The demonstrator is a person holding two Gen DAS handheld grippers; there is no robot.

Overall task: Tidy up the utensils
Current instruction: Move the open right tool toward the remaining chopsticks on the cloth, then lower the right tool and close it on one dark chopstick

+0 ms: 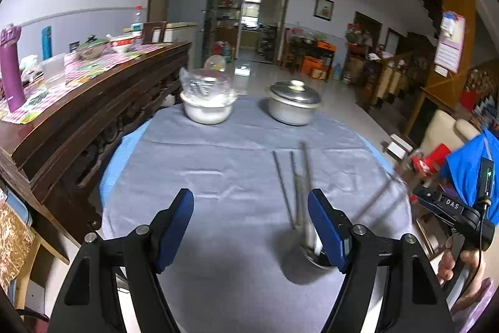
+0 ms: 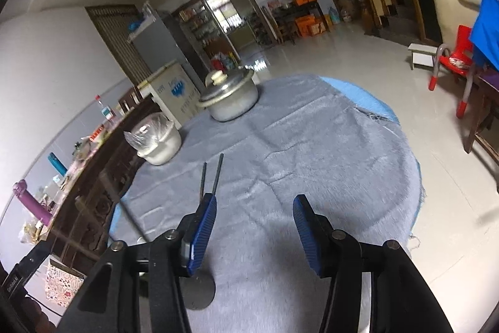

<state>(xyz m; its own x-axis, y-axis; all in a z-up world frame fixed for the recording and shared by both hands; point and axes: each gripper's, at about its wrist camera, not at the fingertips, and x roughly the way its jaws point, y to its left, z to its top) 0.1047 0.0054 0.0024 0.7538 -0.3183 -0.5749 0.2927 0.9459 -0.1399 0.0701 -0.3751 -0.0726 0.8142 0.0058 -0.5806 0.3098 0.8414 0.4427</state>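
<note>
Spoon bowl (image 1: 313, 255) half behind left claw's pad (chopsticks (image 1: 288, 186) blurred)

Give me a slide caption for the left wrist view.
Open left gripper hovers over grey tablecloth beside metal chopsticks and spoon; lidded pot beyond.

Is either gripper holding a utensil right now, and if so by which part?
Nothing is held. The left gripper and right gripper both stand open over the grey cloth; the chopsticks and spoon lie on it.

chopsticks (image 1: 285, 183) before pot (image 1: 293, 106), bowl (image 1: 207, 110) left
</note>
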